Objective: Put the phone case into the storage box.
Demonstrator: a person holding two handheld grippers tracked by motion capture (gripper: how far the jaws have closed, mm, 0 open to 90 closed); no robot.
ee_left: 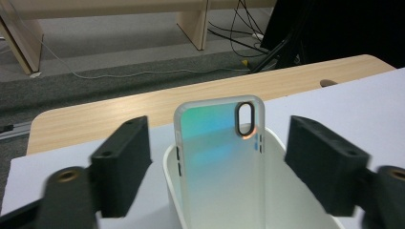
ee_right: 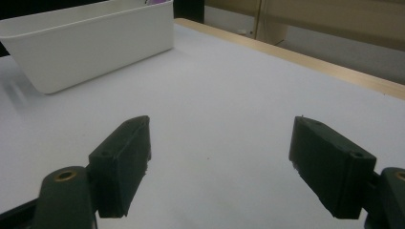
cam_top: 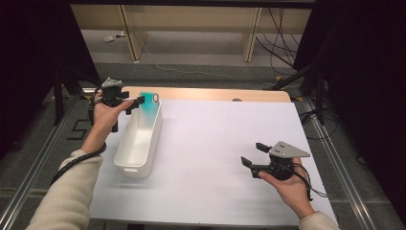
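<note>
My left gripper (cam_top: 136, 103), upper left of the high view, has its jaws spread clear of the phone case (ee_left: 219, 162), which stands in the white bin (cam_top: 139, 143). My right gripper (cam_top: 253, 155) also gapes, empty.

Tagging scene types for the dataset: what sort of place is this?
Most likely a lab or data-collection workspace, not a home. A wooden table is covered with a plain white sheet, metal rails run along its sides, loose cables trail over the grey floor behind, and dark curtains flank the setup.
</note>
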